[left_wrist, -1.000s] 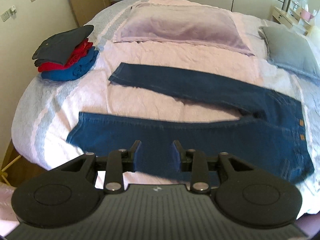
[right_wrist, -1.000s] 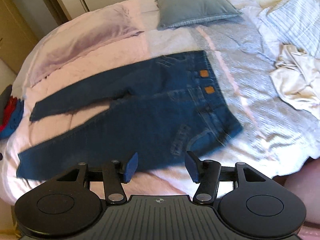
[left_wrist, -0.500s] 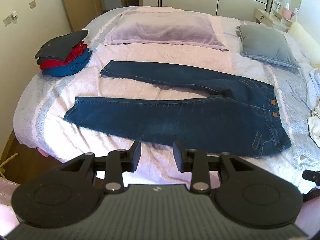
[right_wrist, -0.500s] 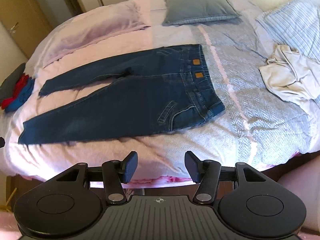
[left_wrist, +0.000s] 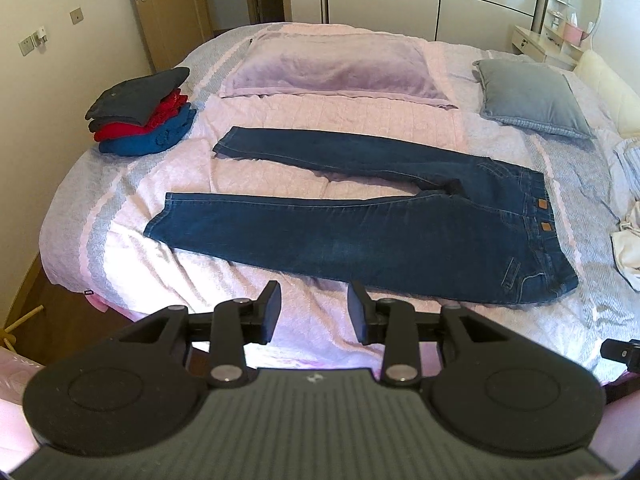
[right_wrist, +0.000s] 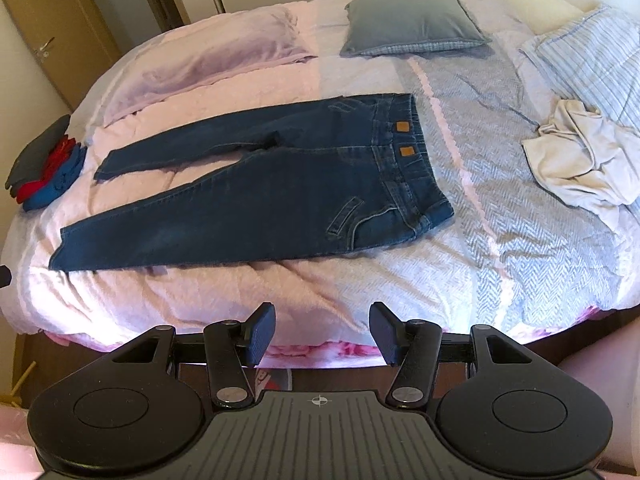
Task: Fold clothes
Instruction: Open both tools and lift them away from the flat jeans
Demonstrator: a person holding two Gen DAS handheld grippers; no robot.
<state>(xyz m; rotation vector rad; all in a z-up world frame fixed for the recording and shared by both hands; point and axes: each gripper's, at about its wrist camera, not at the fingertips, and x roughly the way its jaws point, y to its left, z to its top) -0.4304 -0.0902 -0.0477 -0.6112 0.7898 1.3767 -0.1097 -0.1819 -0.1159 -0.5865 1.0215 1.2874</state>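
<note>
A pair of dark blue jeans [left_wrist: 360, 236] lies flat on the bed, legs spread apart toward the left, waist to the right; it also shows in the right wrist view [right_wrist: 256, 184]. My left gripper [left_wrist: 314, 312] is open and empty, held back over the bed's near edge, below the near leg. My right gripper [right_wrist: 322, 334] is open and empty, off the bed's near edge, well short of the waistband [right_wrist: 412, 152].
A stack of folded dark, red and blue clothes [left_wrist: 142, 114] sits at the bed's far left. A crumpled cream garment [right_wrist: 580, 160] lies at the right. A lilac pillow [left_wrist: 332, 68], a grey cushion [left_wrist: 528, 96] and a striped pillow [right_wrist: 592, 52] lie at the back.
Both grippers have pulled back from the jeans toward the bed's near edge, so the whole garment and more of the room show. The jeans lie still.
</note>
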